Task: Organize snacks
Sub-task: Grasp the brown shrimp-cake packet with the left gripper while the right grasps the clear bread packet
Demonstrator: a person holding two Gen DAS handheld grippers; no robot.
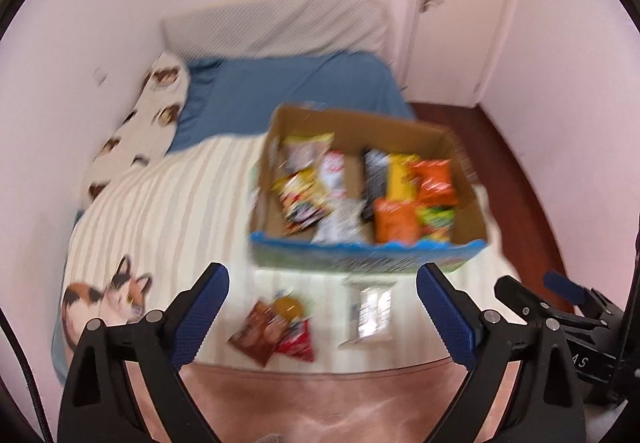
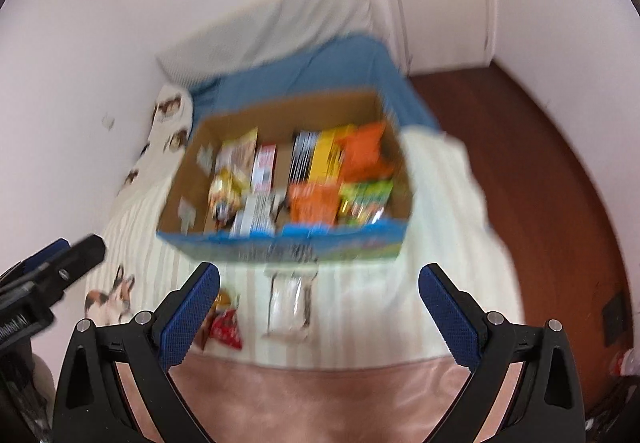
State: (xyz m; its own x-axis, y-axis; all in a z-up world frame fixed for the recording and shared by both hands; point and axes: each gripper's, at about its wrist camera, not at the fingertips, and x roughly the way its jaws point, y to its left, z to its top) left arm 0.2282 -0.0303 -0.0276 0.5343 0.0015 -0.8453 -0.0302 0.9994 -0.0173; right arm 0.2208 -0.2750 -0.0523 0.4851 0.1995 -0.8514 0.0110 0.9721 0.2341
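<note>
Left tongs [image 1: 322, 313] spread wide, empty, above loose snack packets [image 1: 276, 331] on the striped blanket [image 1: 168, 203]; right tongs [image 2: 320, 313] likewise gaping, gripping nothing, over a clear wrapped pack [image 2: 290, 303]. Just beyond, cardboard box [image 2: 280, 243] full of snacks [image 2: 316, 179] on the bed [image 1: 280, 91]

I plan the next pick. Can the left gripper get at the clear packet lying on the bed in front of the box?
Probably yes. The left gripper is open and empty, and the clear packet lies free on the bed, nothing covering it.
</note>
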